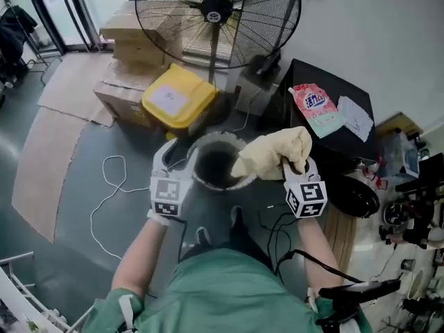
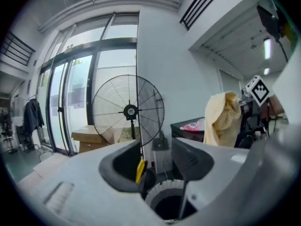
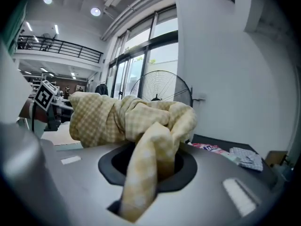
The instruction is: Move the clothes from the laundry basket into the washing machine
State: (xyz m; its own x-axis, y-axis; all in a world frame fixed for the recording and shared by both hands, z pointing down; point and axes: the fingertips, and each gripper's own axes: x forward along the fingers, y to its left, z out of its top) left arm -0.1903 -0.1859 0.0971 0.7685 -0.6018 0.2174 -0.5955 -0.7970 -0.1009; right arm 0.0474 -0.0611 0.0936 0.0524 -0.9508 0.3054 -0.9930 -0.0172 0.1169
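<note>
Currently, a person in a green top is holding 2 handheld grippers out over a grey floor, seen from above in the head view. The right gripper [image 3: 148, 166], at centre right of that frame, is clamping a yellow checked cloth [image 1: 272, 152]. Its jaws are standing nearly together with a fold of the fabric pinched between them. The rest of the cloth is bunching up beyond the tips, and 1 tail is hanging down between the jaws.

The left gripper [image 2: 157, 166], at centre left, is holding nothing. Its jaws are standing wide apart, and its own view is showing a round tub [image 1: 220, 186] through the gap, low in the frame. The tub, with a white ribbed rim and a dark inside, is sitting at the middle of the head view, between the 2 grippers. The cloth is overlapping the right side of the rim in that picture. Whether this tub is the basket or the washing machine is not showing clearly.

At the top of the frame a large standing fan [image 1: 218, 9] is rising behind the tub, with a yellow bin [image 1: 179, 97] at its lower left and cardboard boxes [image 1: 135, 37] at upper left. A black cabinet [image 1: 312, 75] at upper right is carrying a pink packet [image 1: 316, 106]. A white cable [image 1: 111, 186] is looping across the floor at left.
</note>
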